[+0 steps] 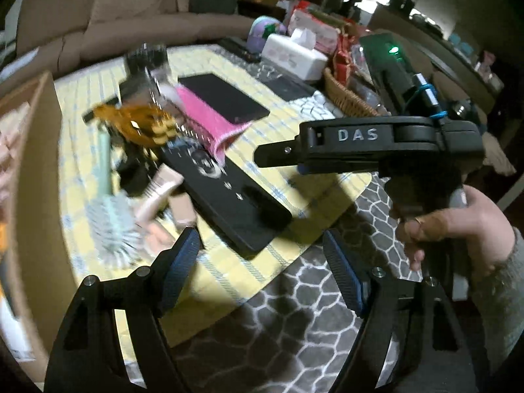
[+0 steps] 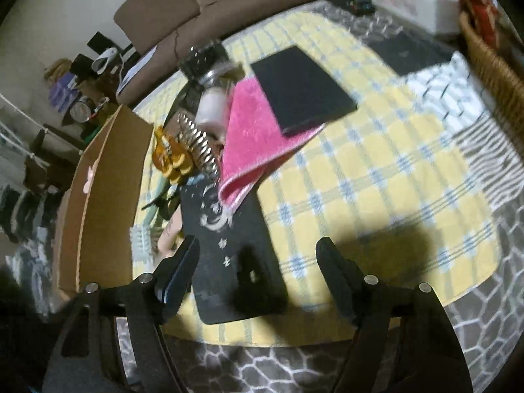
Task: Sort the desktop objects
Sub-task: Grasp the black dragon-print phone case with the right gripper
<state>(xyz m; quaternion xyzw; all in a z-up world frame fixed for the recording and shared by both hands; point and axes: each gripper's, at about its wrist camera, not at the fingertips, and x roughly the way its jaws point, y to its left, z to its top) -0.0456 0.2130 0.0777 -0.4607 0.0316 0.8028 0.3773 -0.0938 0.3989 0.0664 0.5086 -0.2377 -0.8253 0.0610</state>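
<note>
Barely started: both claws hang wide and empty, left gripper and right gripper alike. The heap sits unsorted at ten o'clock — brush, pink cloth, long black case — beside the cardboard box.

Motion blur is smearing the brush and orange clip — the cardboard box is running off-frame.
</note>
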